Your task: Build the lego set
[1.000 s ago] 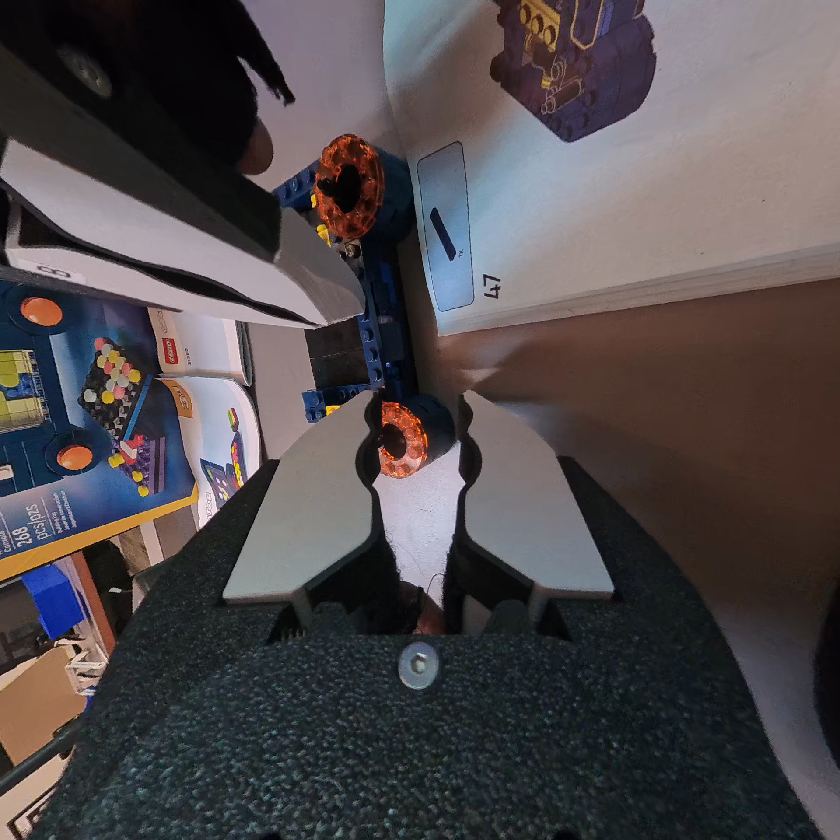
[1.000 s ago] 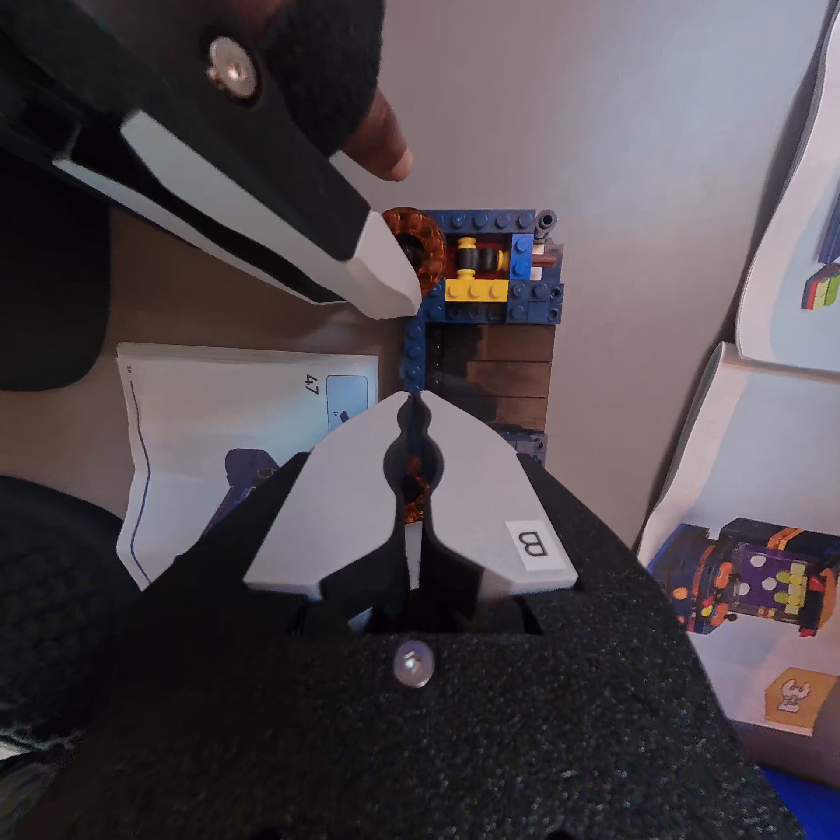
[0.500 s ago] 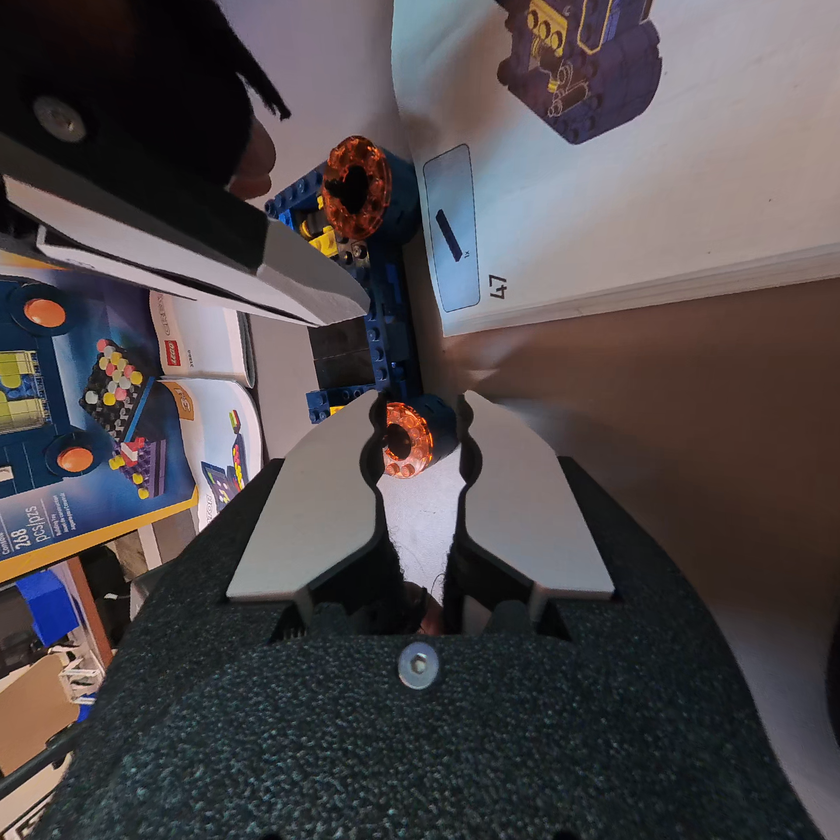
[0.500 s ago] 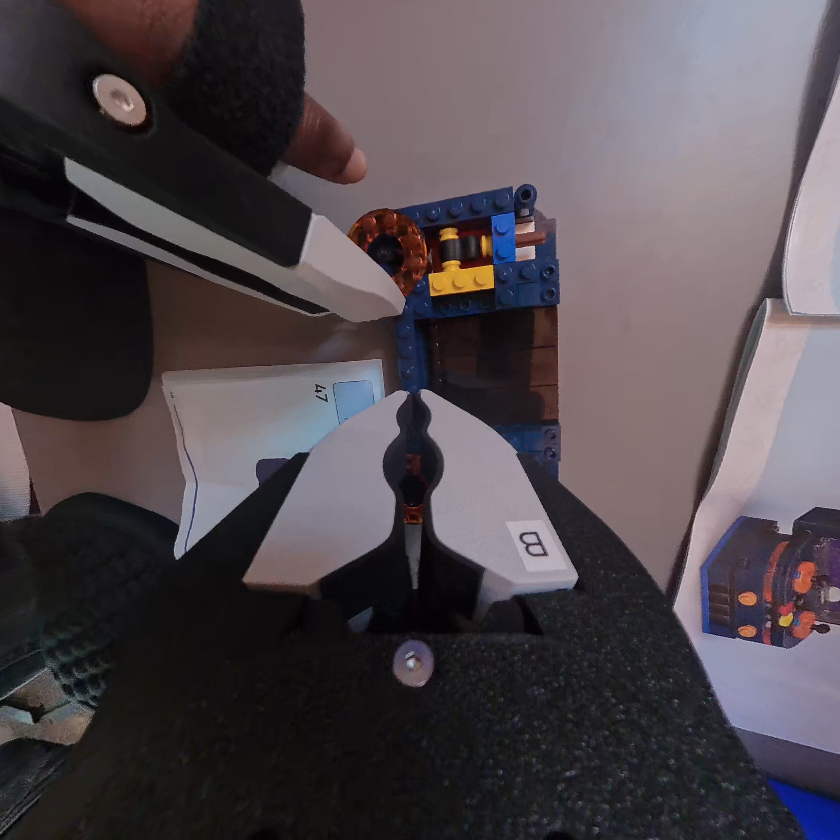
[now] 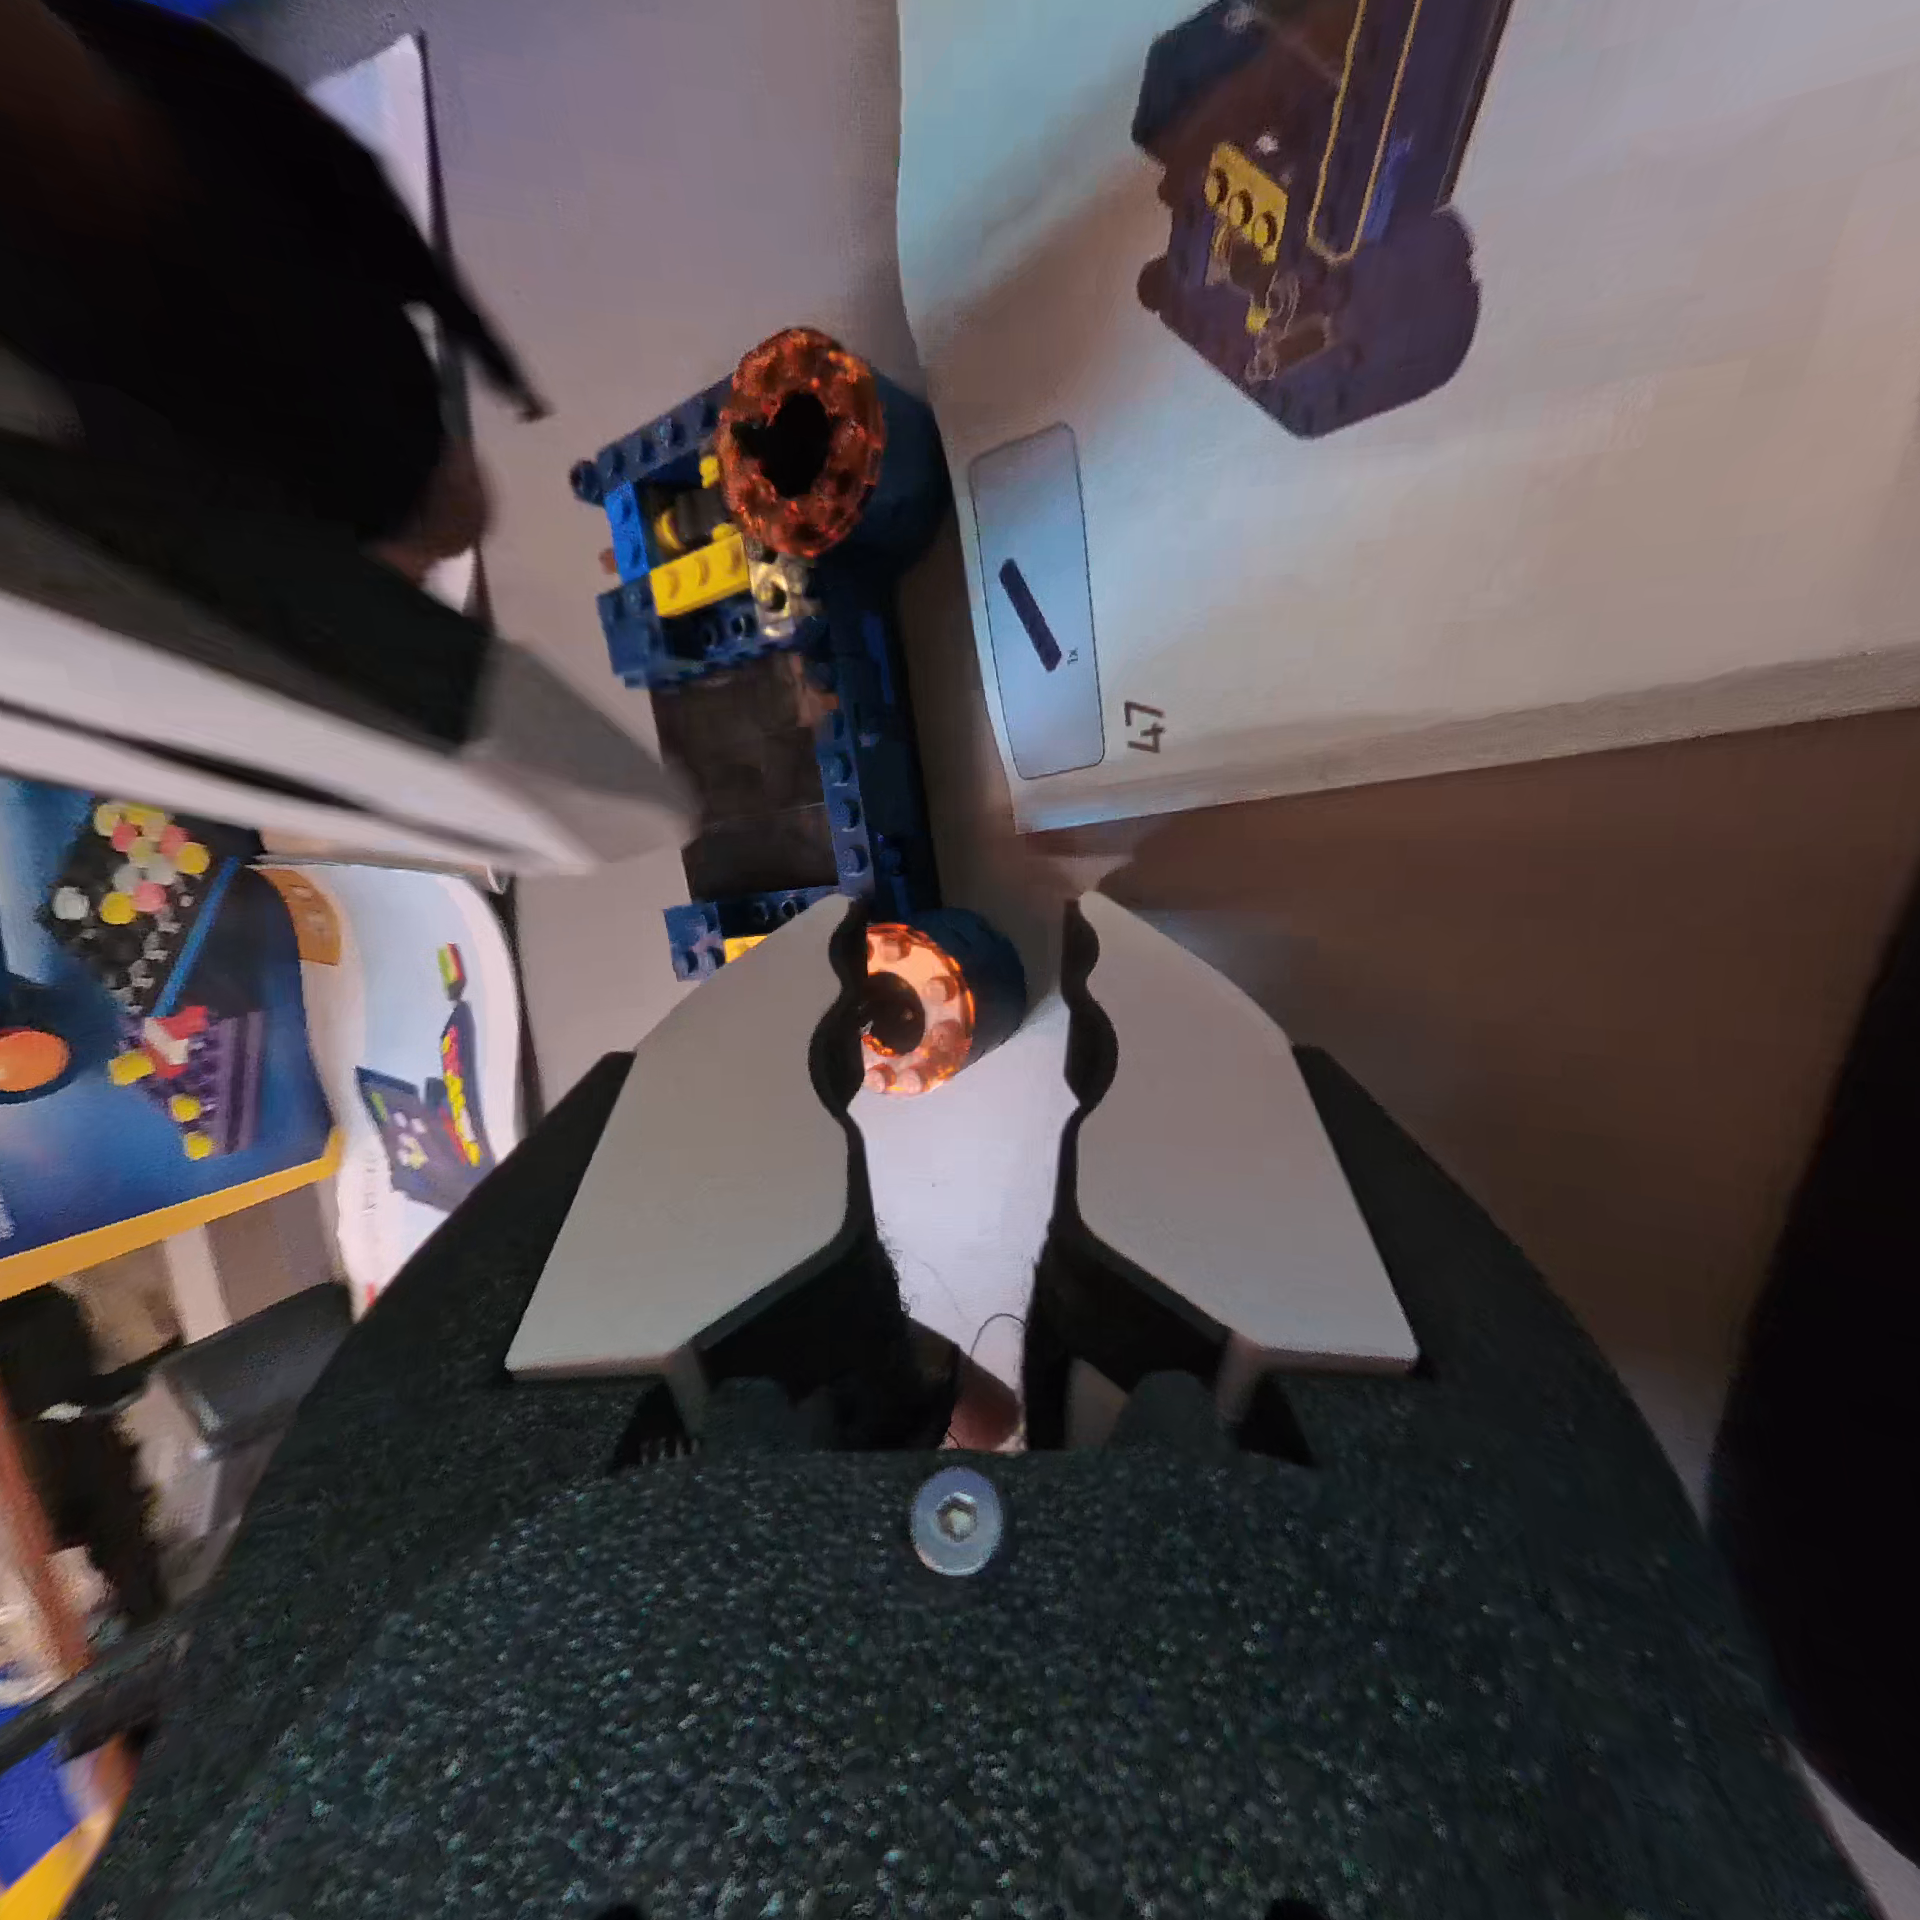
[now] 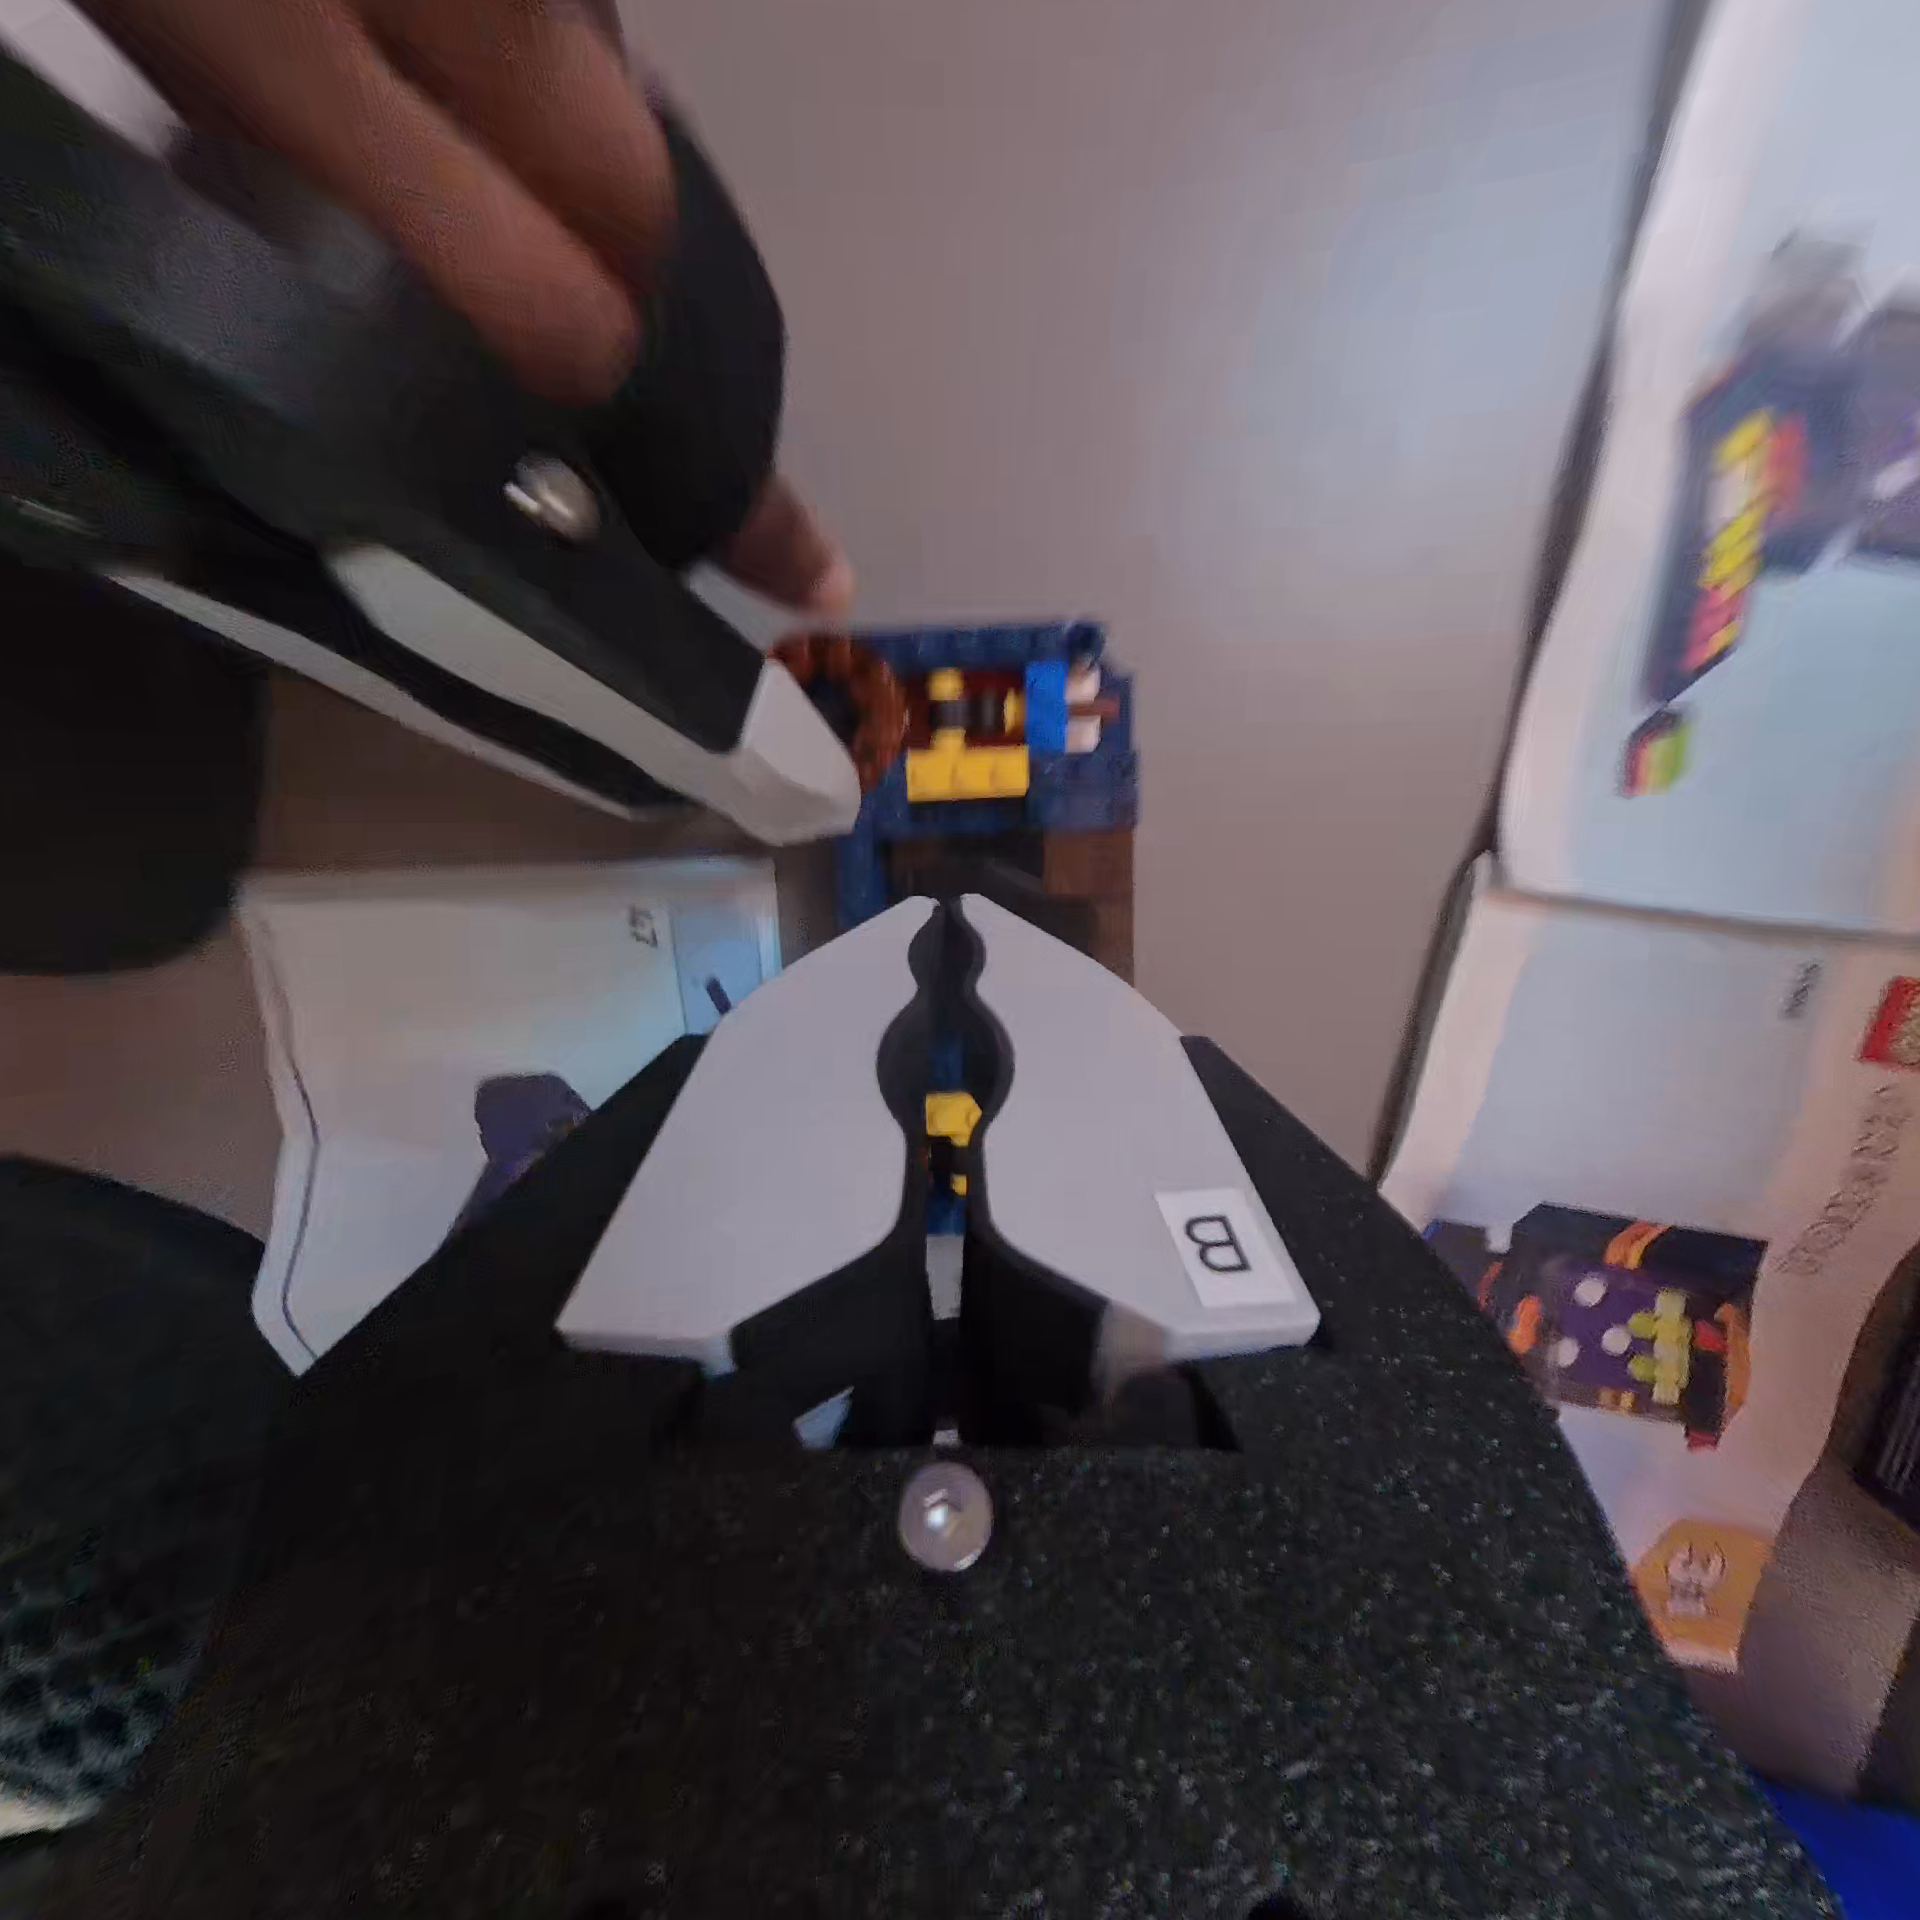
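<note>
The left tongs [image 5: 961, 997] stand apart around the near orange wheel [image 5: 914, 1013] of a blue brick-built model [image 5: 790, 727] lying on the pale bench [image 5: 665, 260]; the wheel sits against the left finger [image 5: 727, 1091] with a clear gap to the right one, so nothing is gripped. The right tongs [image 6: 948, 914] are closed together, empty, just above the model's dark middle. An open instruction booklet [image 5: 1455, 571] lies just beside it. Closing off-centre could likely shove or twist the wheel off; the shut tips could knock loose bricks.
</note>
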Demonstrator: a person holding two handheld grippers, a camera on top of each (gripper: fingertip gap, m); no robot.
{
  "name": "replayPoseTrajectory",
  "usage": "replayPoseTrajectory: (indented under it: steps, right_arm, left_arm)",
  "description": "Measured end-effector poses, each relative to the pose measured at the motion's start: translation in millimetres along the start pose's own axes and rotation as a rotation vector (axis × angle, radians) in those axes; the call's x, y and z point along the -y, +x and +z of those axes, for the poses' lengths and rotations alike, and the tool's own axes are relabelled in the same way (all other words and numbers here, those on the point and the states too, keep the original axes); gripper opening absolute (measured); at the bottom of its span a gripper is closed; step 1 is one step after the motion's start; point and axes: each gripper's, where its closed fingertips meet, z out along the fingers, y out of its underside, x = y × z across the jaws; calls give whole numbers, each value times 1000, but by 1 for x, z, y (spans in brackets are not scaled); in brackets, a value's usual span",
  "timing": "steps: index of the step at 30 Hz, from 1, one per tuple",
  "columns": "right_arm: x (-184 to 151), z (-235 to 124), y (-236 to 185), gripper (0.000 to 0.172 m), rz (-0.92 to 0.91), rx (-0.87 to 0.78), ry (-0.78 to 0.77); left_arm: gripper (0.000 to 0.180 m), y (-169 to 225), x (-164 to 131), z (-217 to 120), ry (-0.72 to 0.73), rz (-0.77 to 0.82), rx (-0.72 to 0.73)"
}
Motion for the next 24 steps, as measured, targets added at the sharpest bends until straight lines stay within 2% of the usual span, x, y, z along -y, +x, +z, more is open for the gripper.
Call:
replayPoseTrajectory:
  steps: [3, 5, 7, 8, 11, 13, 17, 24]
  right_arm:
    - [10, -27, 16, 0, 14, -59, 149]
    - [4, -34, 9, 0, 48, -2, 187]
    - [-5, -36, 0, 11, 60, 25, 198]
    - [-11, -34, -4, 11, 58, 28, 194]
    - [-24, -32, -8, 0, 71, -13, 216]
    - [-30, -29, -14, 0, 73, -4, 218]
    - [-34, -13, -22, 0, 42, 4, 190]
    - [-30, 9, -22, 0, -8, -33, 149]
  left_arm:
    - [36, 2, 5, 0, 54, -18, -12]
    - [44, -1, 9, -3, 104, -58, -9]
    - [40, -12, 18, -17, 216, -117, 42]
    - [37, -17, 22, -26, 276, -149, 59]
    - [29, -29, 24, -46, 399, -248, 118]
    - [22, -31, 22, -50, 454, -321, 132]
    - [15, -22, 19, -34, 449, -365, 114]
    - [20, -11, 25, -19, 470, -376, 84]
